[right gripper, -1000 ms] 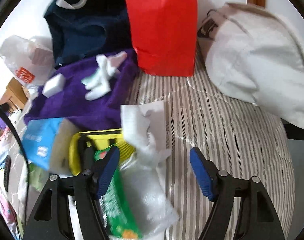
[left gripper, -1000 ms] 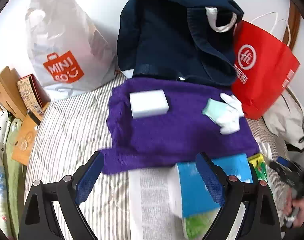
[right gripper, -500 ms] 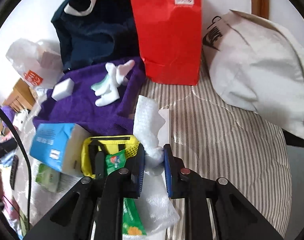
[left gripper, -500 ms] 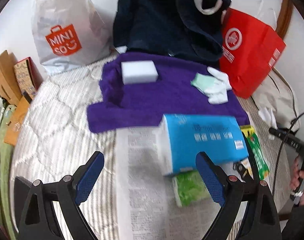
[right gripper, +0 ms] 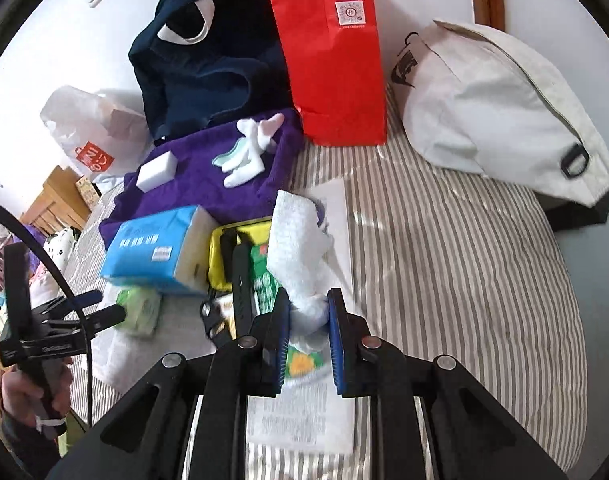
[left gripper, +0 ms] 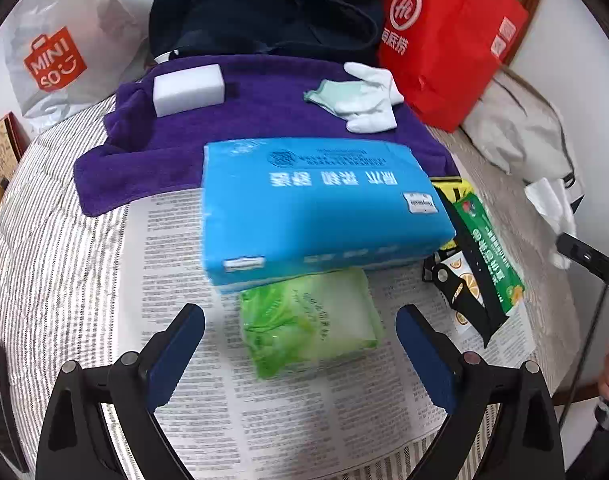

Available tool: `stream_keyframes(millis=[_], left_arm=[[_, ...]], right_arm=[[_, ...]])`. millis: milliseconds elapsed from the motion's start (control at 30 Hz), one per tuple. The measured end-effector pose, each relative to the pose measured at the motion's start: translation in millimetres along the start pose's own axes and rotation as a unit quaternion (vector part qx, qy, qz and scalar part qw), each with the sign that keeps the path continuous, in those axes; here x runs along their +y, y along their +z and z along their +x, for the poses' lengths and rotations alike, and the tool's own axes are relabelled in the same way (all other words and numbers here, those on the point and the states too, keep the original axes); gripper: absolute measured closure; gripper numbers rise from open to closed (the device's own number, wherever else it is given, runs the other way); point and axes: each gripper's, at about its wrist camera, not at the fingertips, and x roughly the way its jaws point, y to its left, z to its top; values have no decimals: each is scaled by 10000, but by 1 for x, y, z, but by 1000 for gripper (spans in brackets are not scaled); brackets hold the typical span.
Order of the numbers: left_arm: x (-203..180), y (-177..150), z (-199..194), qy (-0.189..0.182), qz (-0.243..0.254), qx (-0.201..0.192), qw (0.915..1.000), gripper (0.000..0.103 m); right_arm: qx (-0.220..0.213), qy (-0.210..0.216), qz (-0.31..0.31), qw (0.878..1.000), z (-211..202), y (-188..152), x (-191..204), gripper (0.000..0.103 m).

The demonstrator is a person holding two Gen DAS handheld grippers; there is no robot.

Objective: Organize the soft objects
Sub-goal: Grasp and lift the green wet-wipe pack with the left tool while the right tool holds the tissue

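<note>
green pack (left gripper: 310, 322) half under blue pack (left gripper: 320, 208)

We see purple towel (left gripper: 240, 140), white sponge block (left gripper: 188, 89), mint-and-white gloves (left gripper: 360, 98). Blue tissue pack (left gripper: 316, 208) with white lettering; green wipes pouch (left gripper: 308, 326). Red paper bag (left gripper: 448, 40) with white logo. Grey-white striped bedcover (right gripper: 456, 264). White cloth (right gripper: 300, 256) between blue pads (right gripper: 282, 332) of right gripper (right gripper: 309, 336). Navy bag (right gripper: 208, 68), off-white backpack (right gripper: 500, 104).

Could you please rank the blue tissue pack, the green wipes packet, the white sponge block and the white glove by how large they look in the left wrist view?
1. blue tissue pack, clearly largest.
2. green wipes packet.
3. white sponge block and white glove: they look alike, so no ranking; both lie farther from the camera.
</note>
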Motion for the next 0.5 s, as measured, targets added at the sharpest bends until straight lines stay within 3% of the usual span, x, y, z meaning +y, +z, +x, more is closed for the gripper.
stream_keyframes(millis=[133,233,333,367,467,500], left_arm=[[-6,-1,12,187,-43,97,9998,6],[-11,-3,28,533,111,272,9981,6],[-6,-6,32,409,-42,267,9988,6],[-3,-6,31,353,-105,222,9991,8],[-1,-7,27,265,-147,218,9993,27],[0,-7,25,240,-137,223,9994,27]], right_arm=[[26,39,12,10000,-7,-13,1,85],[39,75,63,9999,-8,-19,2,85],[34,61,115,9999,-10,-24,1,85],[31,64,127,9999,-10,-25,1,85],[39,93,142,9998,-10,-28,3,85],[48,121,148,9998,-10,-29,4,85]])
